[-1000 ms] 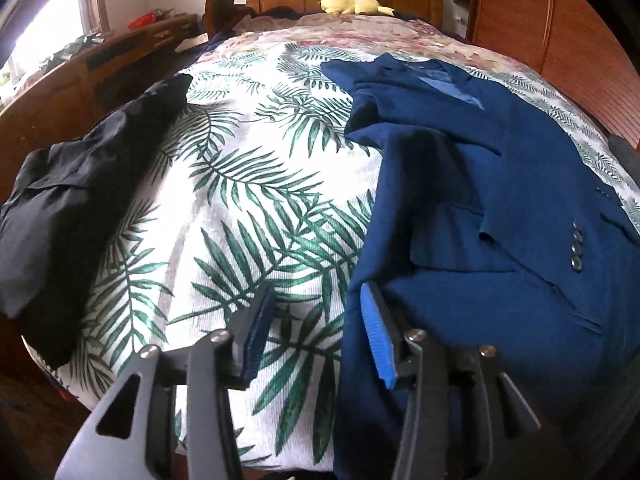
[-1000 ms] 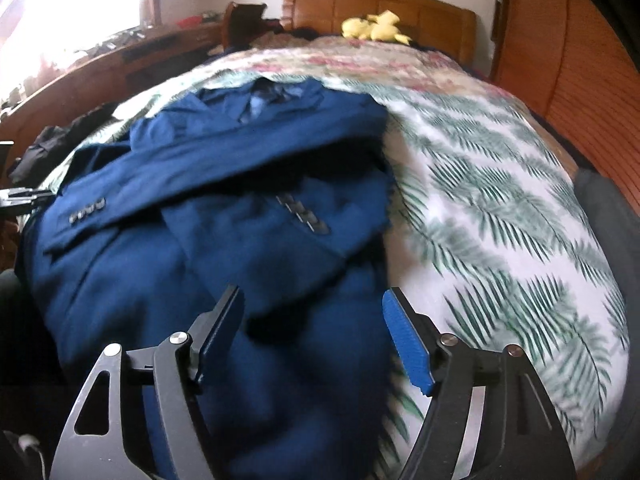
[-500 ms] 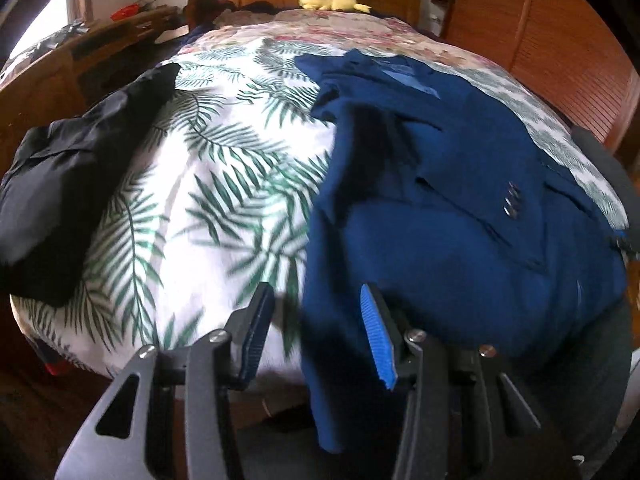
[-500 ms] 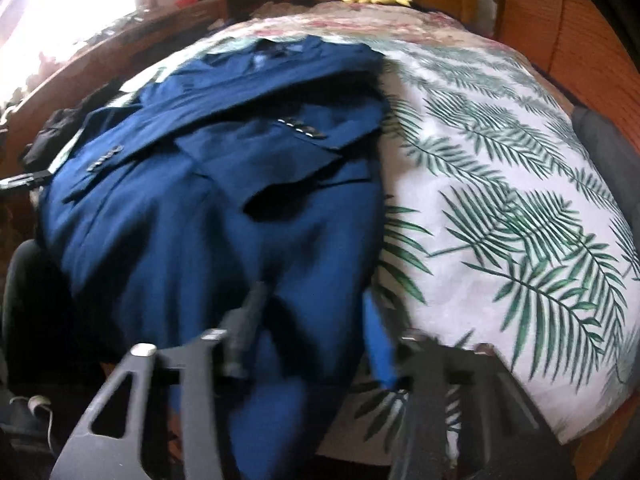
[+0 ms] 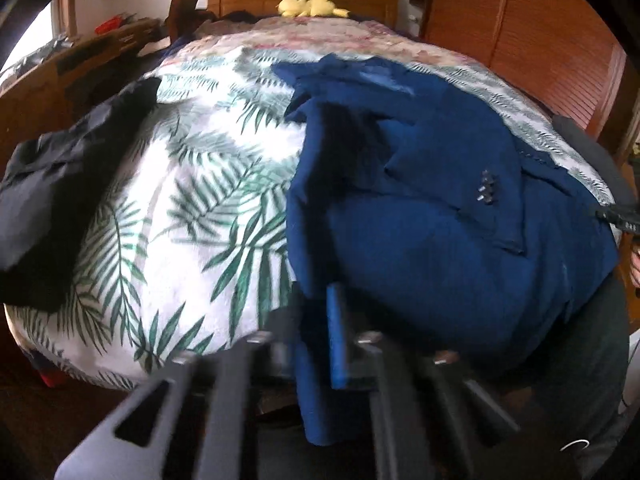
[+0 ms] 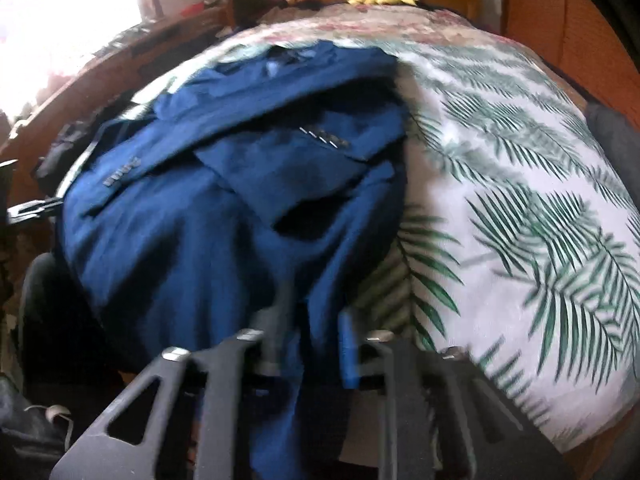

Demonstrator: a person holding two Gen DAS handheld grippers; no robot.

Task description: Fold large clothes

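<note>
A navy blue suit jacket (image 5: 420, 208) lies on the palm-leaf bedspread (image 5: 192, 208), sleeves folded across its front, hem hanging over the near bed edge. My left gripper (image 5: 312, 332) is shut on the hem's left corner. In the right wrist view the jacket (image 6: 224, 208) fills the left half, and my right gripper (image 6: 312, 332) is shut on the hem's right corner. Both views are blurred by motion.
A black garment (image 5: 60, 184) lies on the bed's left side. A yellow plush toy (image 5: 308, 4) sits by the wooden headboard. A wooden wardrobe (image 5: 520, 32) stands on the right, a dresser (image 6: 120, 52) on the left. A grey garment (image 6: 616, 128) is at the bed's right edge.
Both grippers dropped to the near bed edge and closed from wide open onto the jacket's hanging hem corners.
</note>
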